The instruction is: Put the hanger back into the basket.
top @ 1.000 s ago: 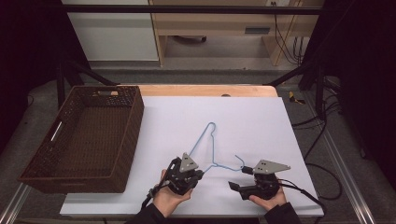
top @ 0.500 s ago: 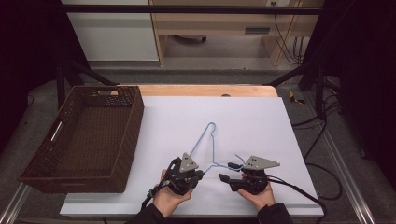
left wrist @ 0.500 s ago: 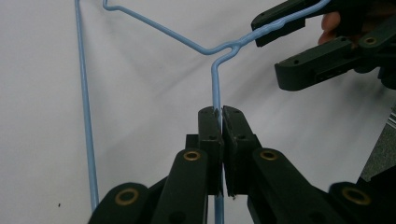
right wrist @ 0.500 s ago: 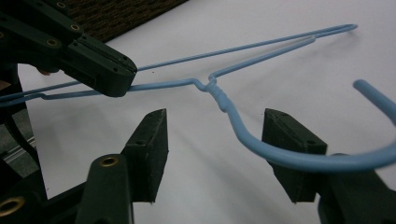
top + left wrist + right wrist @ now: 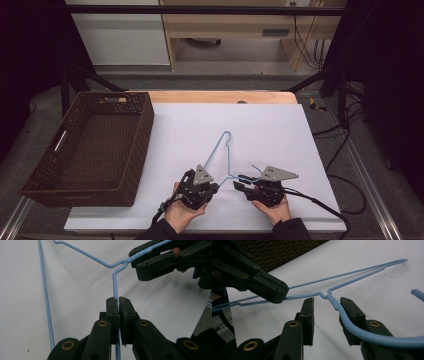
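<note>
A blue wire hanger lies on the white table, its hook toward the front right. My left gripper is shut on one of the hanger's wires near the neck; the left gripper view has the jaws pinched on the thin wire. My right gripper is open. In the right gripper view its jaws stand on either side of the twisted neck, the wire close to the right jaw. Each gripper shows in the other's view: the right gripper, the left gripper.
A dark brown wicker basket, nothing in it, stands on the left side of the table; its weave shows in the right gripper view. Cables trail off the table's right front edge. A wooden strip runs along the back.
My right gripper has slid left, bringing its open jaws around the hanger's neck. The left gripper and the hanger have stayed put.
</note>
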`<state>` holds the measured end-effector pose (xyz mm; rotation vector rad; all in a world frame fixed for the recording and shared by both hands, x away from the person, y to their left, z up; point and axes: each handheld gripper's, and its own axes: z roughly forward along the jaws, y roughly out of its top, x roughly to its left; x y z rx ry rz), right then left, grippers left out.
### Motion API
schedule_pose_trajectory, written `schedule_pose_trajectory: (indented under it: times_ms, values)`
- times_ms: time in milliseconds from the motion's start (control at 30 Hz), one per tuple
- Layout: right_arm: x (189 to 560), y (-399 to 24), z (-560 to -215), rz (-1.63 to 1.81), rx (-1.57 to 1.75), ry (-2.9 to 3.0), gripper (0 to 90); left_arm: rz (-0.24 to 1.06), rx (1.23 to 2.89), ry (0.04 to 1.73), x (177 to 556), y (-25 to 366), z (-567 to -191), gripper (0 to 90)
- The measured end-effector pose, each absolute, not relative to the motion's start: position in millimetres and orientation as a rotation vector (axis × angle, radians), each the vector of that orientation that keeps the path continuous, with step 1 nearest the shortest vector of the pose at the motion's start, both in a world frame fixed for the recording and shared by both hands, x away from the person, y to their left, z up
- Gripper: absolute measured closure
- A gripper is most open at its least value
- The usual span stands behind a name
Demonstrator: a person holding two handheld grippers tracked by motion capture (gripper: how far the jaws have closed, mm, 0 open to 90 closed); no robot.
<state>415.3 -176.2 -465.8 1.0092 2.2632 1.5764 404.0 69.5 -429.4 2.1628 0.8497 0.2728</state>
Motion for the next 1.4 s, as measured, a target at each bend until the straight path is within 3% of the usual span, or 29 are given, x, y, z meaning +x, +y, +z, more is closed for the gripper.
schedule_pose_trajectory:
  times_ms: [367,867,1200,1400]
  values:
    - [416,-176,-465,1.618,1.022,2.221,82.9,0.262,2.172,0.85,404,68,-434,87.2]
    - [417,-178,-463,1.632,1.006,2.237,85.7,0.272,2.167,0.826,403,68,-434,86.1]
    - [417,-178,-463,1.628,1.003,2.242,85.7,0.286,2.256,0.761,409,64,-419,48.3]
    - [417,-178,-462,1.622,0.992,2.243,85.7,0.245,2.344,0.769,416,54,-428,45.3]
